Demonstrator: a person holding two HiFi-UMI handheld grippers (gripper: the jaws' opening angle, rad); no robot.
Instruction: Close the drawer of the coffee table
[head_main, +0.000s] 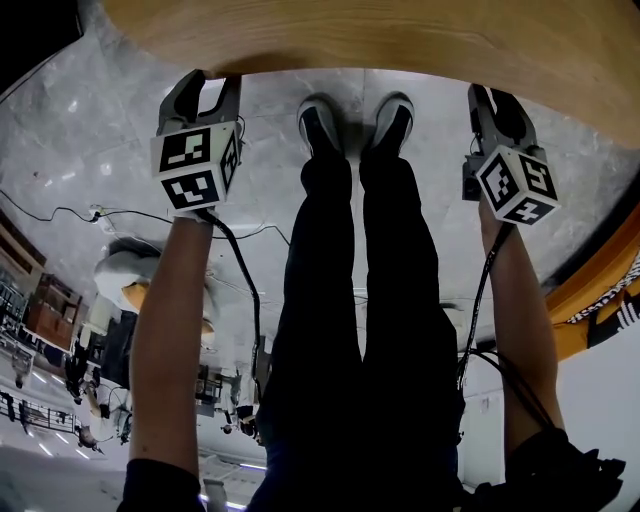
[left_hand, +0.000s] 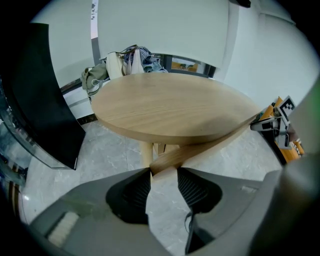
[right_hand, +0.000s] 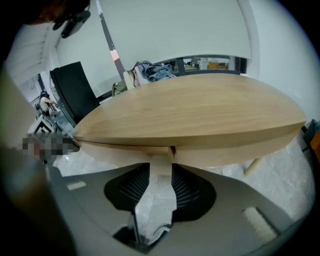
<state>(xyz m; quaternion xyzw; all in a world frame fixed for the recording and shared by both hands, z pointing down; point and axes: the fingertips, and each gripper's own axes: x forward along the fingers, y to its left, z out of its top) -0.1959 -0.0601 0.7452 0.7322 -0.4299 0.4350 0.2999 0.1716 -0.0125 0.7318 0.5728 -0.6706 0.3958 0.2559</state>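
1. Head view: the person stands over the coffee table (head_main: 400, 40), shoes (head_main: 320, 120) near its rim on grey marble floor (head_main: 90, 130); the left gripper (head_main: 208, 90) and right gripper (head_main: 497, 105) are held out on either side of the legs, tips at the table's edge.
2. Left gripper view: the drawer (left_hand: 200, 147) juts out from under the round top as a slanting wooden band; its near end lies right at the tips of the left gripper's jaws, which stand apart with floor showing between them.
3. Right gripper view: the right gripper's jaws are apart with nothing clamped; the drawer's pale front lies just beyond them, under the tabletop.
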